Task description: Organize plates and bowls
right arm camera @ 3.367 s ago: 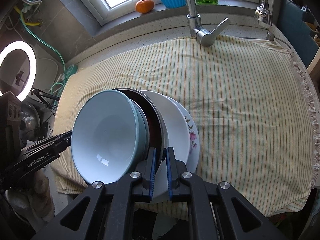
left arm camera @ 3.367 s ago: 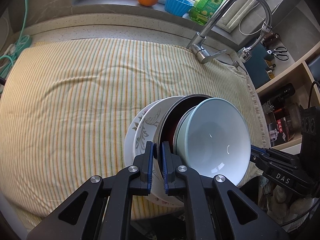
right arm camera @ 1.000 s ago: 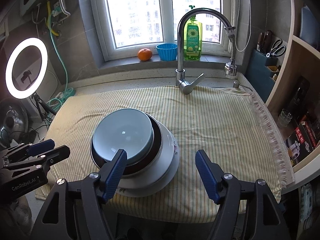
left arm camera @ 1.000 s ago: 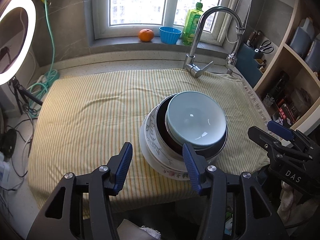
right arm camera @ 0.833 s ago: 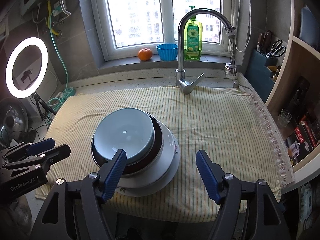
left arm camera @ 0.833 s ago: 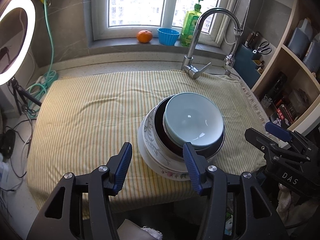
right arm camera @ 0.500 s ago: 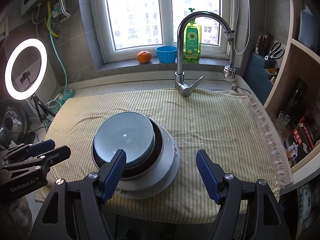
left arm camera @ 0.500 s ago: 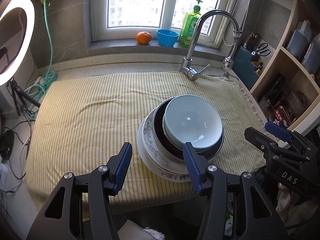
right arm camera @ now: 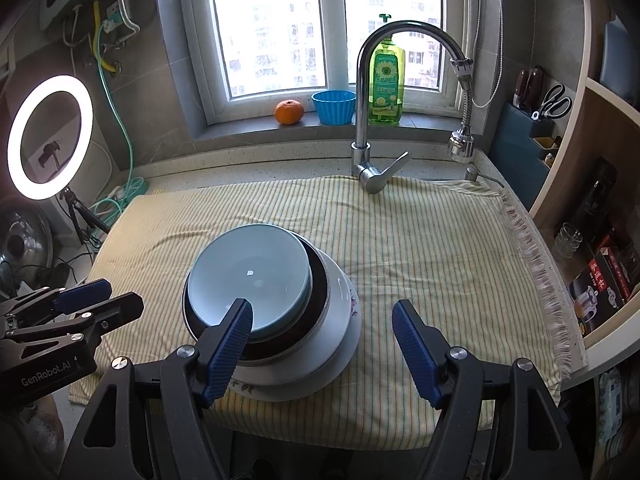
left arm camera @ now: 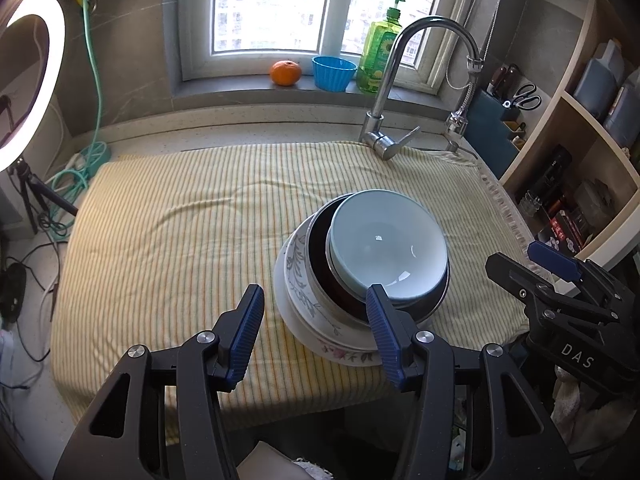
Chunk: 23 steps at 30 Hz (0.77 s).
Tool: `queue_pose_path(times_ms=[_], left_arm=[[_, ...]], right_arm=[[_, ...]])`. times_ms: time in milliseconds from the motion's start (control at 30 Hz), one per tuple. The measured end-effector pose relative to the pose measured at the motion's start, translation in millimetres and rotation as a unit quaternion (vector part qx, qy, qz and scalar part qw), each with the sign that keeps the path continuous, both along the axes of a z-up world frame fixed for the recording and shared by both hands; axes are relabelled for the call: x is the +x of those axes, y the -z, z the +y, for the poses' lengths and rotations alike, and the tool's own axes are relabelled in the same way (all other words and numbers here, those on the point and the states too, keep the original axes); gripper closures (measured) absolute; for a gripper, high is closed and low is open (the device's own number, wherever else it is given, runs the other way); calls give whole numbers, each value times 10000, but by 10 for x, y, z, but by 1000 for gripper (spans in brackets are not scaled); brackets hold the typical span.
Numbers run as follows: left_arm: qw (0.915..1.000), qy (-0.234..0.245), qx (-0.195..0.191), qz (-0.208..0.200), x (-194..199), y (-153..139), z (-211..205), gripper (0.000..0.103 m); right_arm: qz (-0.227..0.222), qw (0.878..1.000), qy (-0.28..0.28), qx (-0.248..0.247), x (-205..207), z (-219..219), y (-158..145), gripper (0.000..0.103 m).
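Presently, stack position: pale blue glazed bowl (left arm camera: 388, 242) sits topmost, nested in a dark steel-rimmed bowl (left arm camera: 320, 256), on a floral-edged white plate (left arm camera: 298, 276) and a plain white plate (right arm camera: 344, 344), all on the yellow striped cloth (left arm camera: 172, 232) covering the table, near its front edge.
Left gripper (left arm camera: 316, 328): jaws about half open, holding nothing, poised short of the stack.
Right gripper (right arm camera: 322, 344): jaws wider apart, empty, likewise clear of the dishes.
Risk, offset: the blue bowl sits off-centre in the dark bowl; a nudge from one finger could, in my judgement, slide it or tip the pile.
Risk, edge: the stack stands close to the front edge; pushing it forward or snagging the wrinkled cloth could carry it over.
Risk, grip: glazed rims look slick; a shallow pinch may slip.
Writing, right gripper body: "DAS" (left arm camera: 576, 354).
Writing, left gripper body: "GenRobot.AI" (right arm camera: 46, 374).
Writing, green soap bottle (right arm camera: 386, 84): sunflower label, text too small to read.
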<state>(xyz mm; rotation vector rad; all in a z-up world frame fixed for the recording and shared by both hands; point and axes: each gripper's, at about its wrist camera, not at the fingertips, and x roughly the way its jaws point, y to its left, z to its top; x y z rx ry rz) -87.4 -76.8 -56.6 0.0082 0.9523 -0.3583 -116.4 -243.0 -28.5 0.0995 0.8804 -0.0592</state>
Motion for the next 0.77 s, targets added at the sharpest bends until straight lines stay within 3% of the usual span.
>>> queue_pose_path(times_ms=[767], left_arm=[[9999,-58,47,67,56,38,-17,51]], right_arm=[[97,9999,8,67,34,-51,68,34]])
